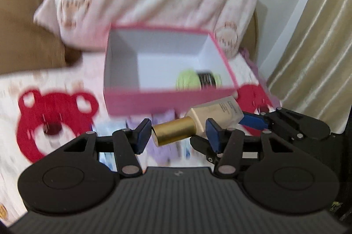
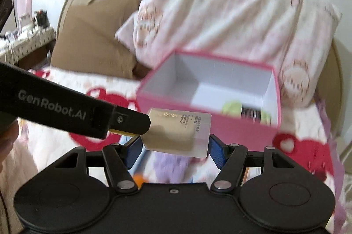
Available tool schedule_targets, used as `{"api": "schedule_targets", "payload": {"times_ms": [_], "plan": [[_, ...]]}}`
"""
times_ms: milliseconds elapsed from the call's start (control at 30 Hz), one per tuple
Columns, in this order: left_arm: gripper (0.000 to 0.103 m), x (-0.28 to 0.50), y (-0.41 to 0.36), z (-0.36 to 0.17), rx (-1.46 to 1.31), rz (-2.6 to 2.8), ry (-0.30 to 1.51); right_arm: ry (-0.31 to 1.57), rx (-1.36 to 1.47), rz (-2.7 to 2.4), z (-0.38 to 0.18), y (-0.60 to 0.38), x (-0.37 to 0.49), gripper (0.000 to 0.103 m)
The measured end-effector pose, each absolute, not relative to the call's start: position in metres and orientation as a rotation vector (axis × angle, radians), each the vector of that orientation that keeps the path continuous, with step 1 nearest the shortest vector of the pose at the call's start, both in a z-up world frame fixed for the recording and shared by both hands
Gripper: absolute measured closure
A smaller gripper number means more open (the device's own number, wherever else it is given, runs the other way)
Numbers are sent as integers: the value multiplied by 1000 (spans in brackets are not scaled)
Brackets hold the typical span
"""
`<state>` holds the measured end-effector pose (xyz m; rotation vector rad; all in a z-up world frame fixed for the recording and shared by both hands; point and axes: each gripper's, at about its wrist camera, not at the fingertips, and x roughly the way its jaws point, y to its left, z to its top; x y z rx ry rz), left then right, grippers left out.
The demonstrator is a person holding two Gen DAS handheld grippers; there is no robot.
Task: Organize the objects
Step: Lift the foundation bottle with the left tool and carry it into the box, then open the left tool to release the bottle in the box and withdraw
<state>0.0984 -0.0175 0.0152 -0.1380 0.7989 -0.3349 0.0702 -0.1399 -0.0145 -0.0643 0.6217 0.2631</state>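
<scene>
— Where is the beige glass foundation bottle with the gold cap [image 1: 198, 124] sitting?

— Crosswise between both tools, just short of the open pink cardboard box [image 1: 169, 102]. The left gripper [image 1: 178, 135] is bracketing the cap, jaws apart; the right gripper [image 2: 173, 147] is clamping the body.

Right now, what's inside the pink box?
The pink box holds one light green item with a dark label in its near right corner. The near wall covers its lower part; otherwise only bare white floor shows.
</scene>
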Motion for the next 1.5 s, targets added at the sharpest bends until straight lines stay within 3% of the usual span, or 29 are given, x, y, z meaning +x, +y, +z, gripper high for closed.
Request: {"api": "schedule_targets", "payload": {"times_ms": [233,600,1500], "plan": [[49,174,-7,27,-189,-294,838,639,-34,267,-5,-146,143,33],[50,281,-16,-46,-197,-254,978,880,106,243,-70,-168,257,34],[53,303,-30,-90,-119,-246,1020,1093,135,205,-120,-160,294,36]]}}
